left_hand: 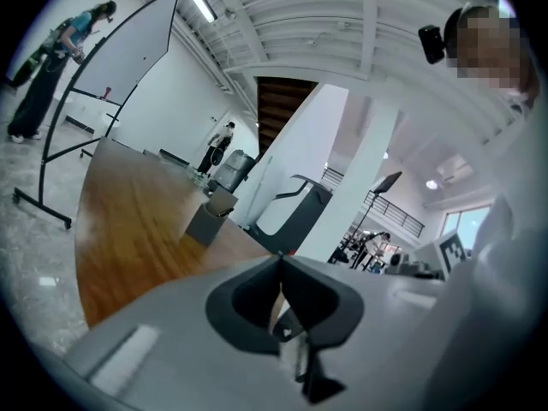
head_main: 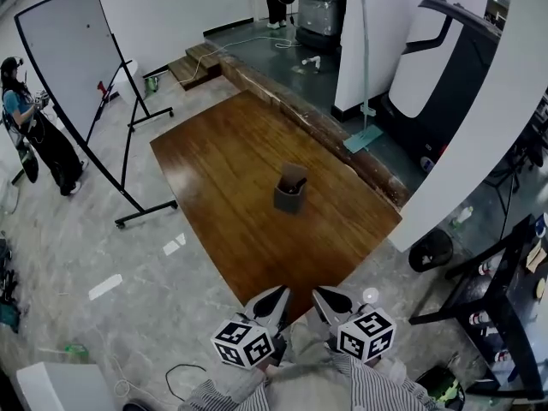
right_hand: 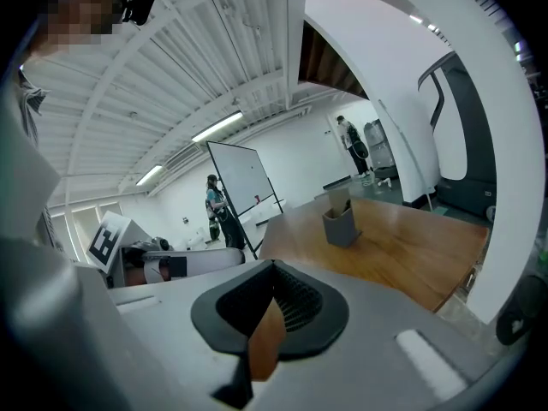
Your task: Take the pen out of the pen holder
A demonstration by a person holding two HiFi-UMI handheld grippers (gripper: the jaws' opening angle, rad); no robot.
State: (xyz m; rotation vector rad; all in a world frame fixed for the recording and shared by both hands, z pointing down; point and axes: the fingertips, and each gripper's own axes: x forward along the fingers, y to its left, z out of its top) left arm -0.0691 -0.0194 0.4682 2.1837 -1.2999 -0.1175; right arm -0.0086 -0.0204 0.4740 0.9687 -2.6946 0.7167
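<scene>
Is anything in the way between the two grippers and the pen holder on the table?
Nothing visible is in the way. Only bare wooden table lies between the left gripper, the right gripper and the pen holder. The pen holder stands alone near the table's middle, and both grippers are at its near edge.

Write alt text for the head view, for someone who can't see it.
A grey pen holder stands in the middle of a wooden table, seen from above. At the near end, the left gripper and right gripper point toward it, jaws shut, well short of it. A whiteboard and a person stand at left.
</scene>
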